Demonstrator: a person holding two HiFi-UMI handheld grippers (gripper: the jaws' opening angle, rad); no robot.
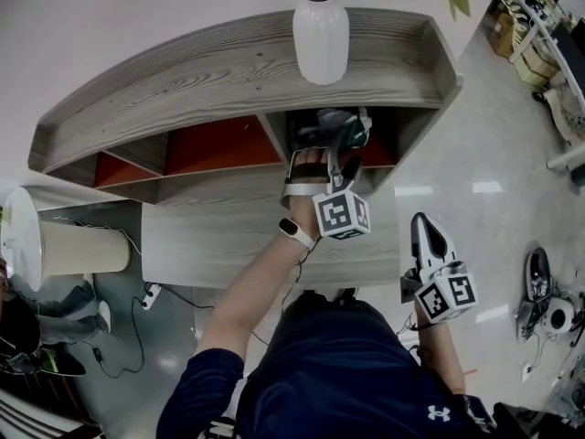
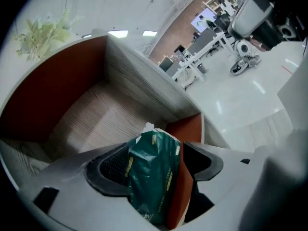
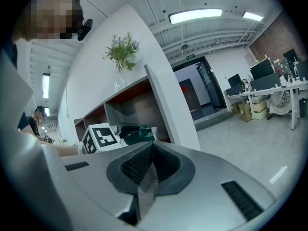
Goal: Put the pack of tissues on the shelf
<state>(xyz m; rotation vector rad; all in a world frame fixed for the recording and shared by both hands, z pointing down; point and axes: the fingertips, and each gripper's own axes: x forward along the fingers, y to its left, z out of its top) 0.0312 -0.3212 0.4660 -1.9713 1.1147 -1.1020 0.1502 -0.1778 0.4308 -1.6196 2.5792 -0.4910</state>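
Note:
The dark green pack of tissues stands upright between the jaws of my left gripper, inside the right-hand compartment of the wooden shelf. The left pad lies beside the pack. A strip of the red back panel shows between the pack and the right pad, so the jaws are open and do not squeeze it. From the head view the left gripper reaches into that compartment, with the pack at its tip. My right gripper hangs lower right, away from the shelf, its jaws shut on nothing.
A white ribbed vase with a plant stands on the shelf top, directly above the compartment. The left compartments have red backs. A lower wooden ledge lies in front. A white lamp stands left; shoes lie right.

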